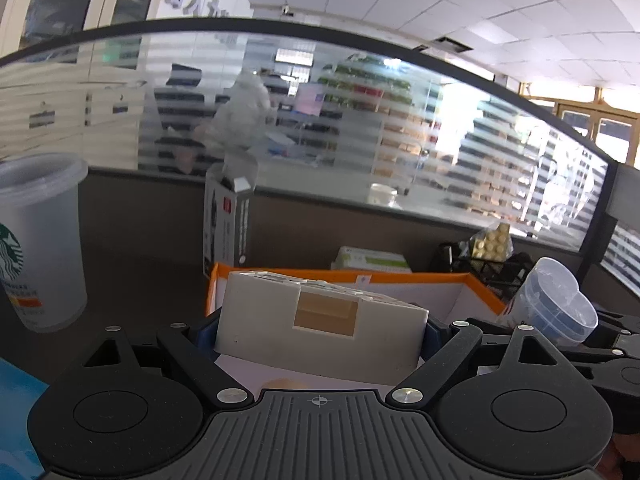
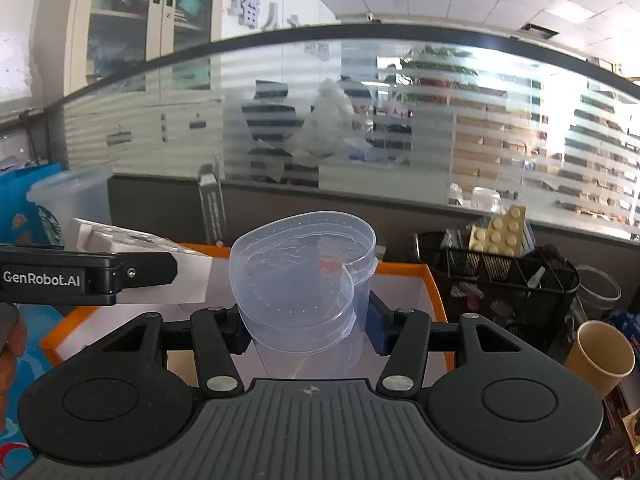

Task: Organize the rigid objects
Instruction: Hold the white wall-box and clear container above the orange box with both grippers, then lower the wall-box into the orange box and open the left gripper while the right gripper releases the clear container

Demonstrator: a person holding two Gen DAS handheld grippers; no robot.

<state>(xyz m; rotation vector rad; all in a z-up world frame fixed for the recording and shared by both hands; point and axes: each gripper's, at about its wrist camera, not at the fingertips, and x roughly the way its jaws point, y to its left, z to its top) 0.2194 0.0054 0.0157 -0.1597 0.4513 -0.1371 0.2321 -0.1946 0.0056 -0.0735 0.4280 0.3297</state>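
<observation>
My left gripper [image 1: 320, 332] is shut on a white rectangular box [image 1: 320, 320] with a tan window in its front, held above the orange-rimmed tray [image 1: 420, 278]. The blue pads press on both ends of that box. My right gripper [image 2: 310, 324] is shut on a clear heart-shaped plastic container [image 2: 300, 280], tilted with its lid toward the camera, over the same orange-rimmed tray [image 2: 400, 270]. In the right wrist view the left gripper's black arm [image 2: 88, 276] and the white box [image 2: 132, 244] show at the left. In the left wrist view the clear container [image 1: 552, 304] shows at the right.
A Starbucks cup [image 1: 40, 240] stands left; a tall dark carton [image 1: 226, 224] stands behind the tray. A black mesh basket [image 2: 496, 280] with a yellow brick plate [image 2: 500, 232] sits right, beside a paper cup [image 2: 600, 356] and a green-white box [image 1: 372, 260]. A glass partition closes the back.
</observation>
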